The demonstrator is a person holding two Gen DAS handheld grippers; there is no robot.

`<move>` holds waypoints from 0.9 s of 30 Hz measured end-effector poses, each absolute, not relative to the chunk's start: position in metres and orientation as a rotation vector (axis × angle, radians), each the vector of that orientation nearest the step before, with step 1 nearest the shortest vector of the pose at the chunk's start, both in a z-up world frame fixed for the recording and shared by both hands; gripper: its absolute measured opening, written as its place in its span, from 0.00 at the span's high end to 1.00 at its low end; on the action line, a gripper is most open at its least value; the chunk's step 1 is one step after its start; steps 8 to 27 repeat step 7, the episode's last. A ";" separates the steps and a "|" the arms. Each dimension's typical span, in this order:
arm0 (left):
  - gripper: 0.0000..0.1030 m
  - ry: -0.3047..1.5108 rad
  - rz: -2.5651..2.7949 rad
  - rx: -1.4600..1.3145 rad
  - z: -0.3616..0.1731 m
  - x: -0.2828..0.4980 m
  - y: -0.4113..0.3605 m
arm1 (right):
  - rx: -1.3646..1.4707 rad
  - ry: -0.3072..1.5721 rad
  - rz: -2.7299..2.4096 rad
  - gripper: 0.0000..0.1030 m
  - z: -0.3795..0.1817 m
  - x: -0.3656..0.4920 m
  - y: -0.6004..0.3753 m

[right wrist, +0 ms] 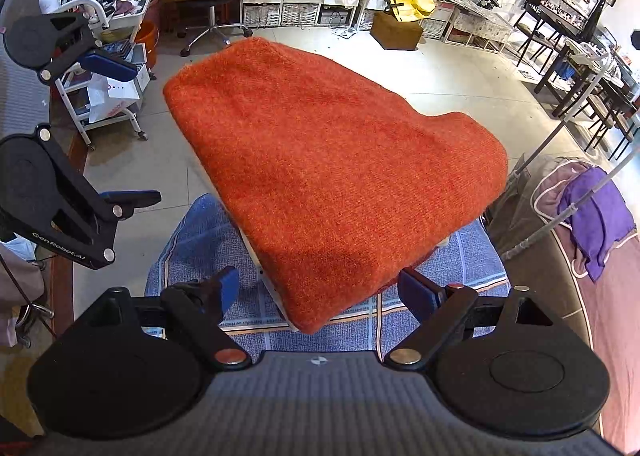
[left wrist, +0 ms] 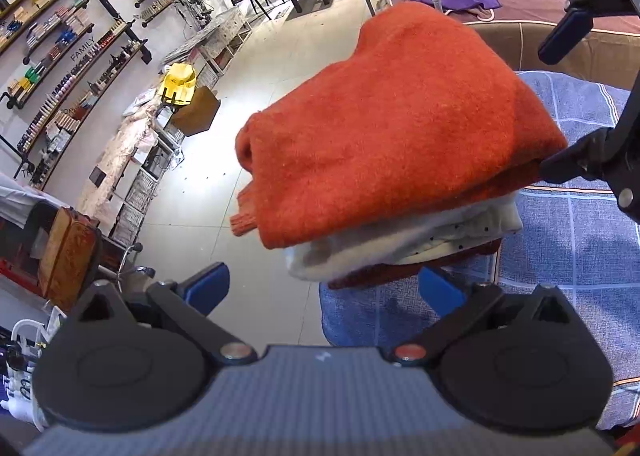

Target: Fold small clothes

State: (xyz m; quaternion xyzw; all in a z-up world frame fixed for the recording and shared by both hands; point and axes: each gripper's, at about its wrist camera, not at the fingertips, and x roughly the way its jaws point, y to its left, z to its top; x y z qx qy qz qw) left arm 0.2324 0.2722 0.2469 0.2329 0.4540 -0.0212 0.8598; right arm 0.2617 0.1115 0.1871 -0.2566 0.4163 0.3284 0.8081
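Firstly, left wrist view: an orange sweater (left wrist: 396,123) lies folded on top of a small stack; its knit is fuzzy and thick, with a ribbed cuff showing at the lower left edge and a rolled fold at the left end; beneath it sits a white garment (left wrist: 384,244) with small dark dots, and under that a dark red knit (left wrist: 376,276), only its edge visible; the stack rests on a blue checked towel (left wrist: 576,240) of coarse weave with pale and orange lines; the stack overhangs the towel's edge toward the tiled floor (left wrist: 248,67); the left gripper (left wrist: 324,290) stands just short of the stack, jaws spread wide, blue pads holding nothing; the right gripper (left wrist: 556,107) enters at the right, its lower finger touching the sweater's right edge, its upper finger well clear, so it is parted and clamps nothing.

Right wrist view: the sweater (right wrist: 336,175) shows a broad, smooth upper face, roughly trapezoid, corners rounded; a thin white edge peeps out below it; the towel (right wrist: 452,296) lies under the stack; the right gripper (right wrist: 320,290) is spread apart, empty, pads either side of the sweater's near corner without touching; the left gripper (right wrist: 116,127) appears at the left, jaws apart, clear of the sweater.
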 end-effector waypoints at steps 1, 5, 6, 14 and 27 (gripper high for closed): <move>0.00 0.947 -0.044 0.493 0.248 0.232 0.272 | -0.547 0.890 0.701 0.00 0.187 0.262 0.111; 0.00 0.900 -0.055 0.544 0.248 0.227 0.266 | -0.565 0.890 0.696 0.00 0.188 0.260 0.111; 0.00 0.896 -0.058 0.550 0.248 0.227 0.265 | -0.563 0.888 0.693 0.00 0.188 0.260 0.111; 0.00 0.898 -0.062 0.552 0.247 0.227 0.264 | -0.556 0.888 0.689 0.00 0.188 0.261 0.110; 0.00 0.898 -0.062 0.552 0.247 0.227 0.264 | -0.556 0.888 0.689 0.00 0.188 0.261 0.110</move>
